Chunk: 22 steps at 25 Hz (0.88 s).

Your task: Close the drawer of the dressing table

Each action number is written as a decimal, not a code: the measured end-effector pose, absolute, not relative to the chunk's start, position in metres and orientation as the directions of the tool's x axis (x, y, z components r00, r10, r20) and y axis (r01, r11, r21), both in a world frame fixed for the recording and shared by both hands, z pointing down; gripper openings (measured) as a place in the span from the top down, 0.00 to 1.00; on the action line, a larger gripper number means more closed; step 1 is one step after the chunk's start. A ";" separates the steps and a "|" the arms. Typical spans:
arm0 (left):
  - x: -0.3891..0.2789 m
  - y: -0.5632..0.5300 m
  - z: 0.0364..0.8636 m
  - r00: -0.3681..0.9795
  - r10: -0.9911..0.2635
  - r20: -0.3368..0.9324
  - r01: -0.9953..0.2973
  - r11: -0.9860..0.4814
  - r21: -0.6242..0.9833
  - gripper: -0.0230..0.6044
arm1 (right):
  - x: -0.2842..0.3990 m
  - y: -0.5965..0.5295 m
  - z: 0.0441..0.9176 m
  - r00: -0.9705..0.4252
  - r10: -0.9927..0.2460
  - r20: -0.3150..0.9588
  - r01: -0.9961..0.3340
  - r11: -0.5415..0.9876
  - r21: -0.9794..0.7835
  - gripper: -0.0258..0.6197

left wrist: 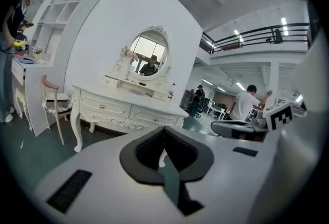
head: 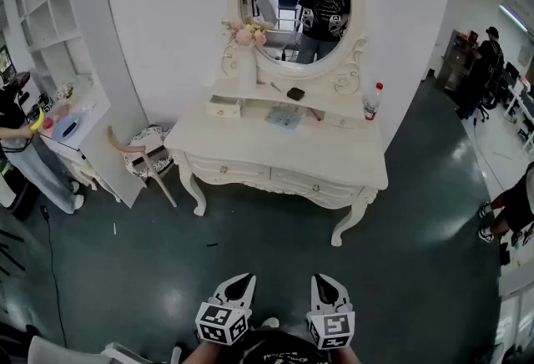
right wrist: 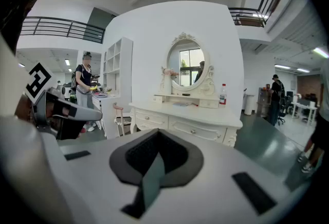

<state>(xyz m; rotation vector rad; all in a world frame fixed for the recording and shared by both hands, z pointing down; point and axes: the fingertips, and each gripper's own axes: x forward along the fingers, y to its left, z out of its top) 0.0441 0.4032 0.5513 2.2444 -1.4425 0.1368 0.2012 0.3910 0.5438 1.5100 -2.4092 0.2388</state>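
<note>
The white dressing table (head: 334,155) stands against the wall across the dark floor, well away from both grippers. On its raised back shelf, the small left drawer (head: 224,108) sticks out a little from its case; it also shows as a small drawer (left wrist: 109,82) and as a small drawer (right wrist: 158,98) in the gripper views. The two wide front drawers (head: 224,169) sit flush. My left gripper (head: 237,285) (left wrist: 164,131) and right gripper (head: 327,287) (right wrist: 157,133) hang side by side low in the head view, both shut and holding nothing, pointing toward the table.
An oval mirror (head: 296,3) tops the table, with flowers (head: 246,35) at its left and a red-capped bottle (head: 372,101) on the right. A chair (head: 148,155) stands left of the table beside a white shelf unit (head: 50,28). People stand at far left (head: 21,145) and right (head: 488,53).
</note>
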 end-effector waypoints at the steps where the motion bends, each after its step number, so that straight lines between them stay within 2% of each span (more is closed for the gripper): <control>1: 0.045 0.404 0.552 0.447 -0.833 0.325 -0.880 -0.342 0.330 0.94 | 0.201 0.392 0.545 -0.411 -0.850 0.329 -0.898 0.440 0.016 0.95; 10: 0.031 0.391 0.553 0.418 -0.855 0.307 -0.888 -0.313 0.336 0.94 | 0.191 0.380 0.545 -0.432 -0.851 0.300 -0.890 0.455 0.010 0.94; 22: -0.002 0.305 0.520 0.391 -0.896 0.213 -0.902 -0.326 0.283 0.94 | 0.178 0.317 0.530 -0.402 -0.880 0.253 -0.906 0.422 0.027 0.94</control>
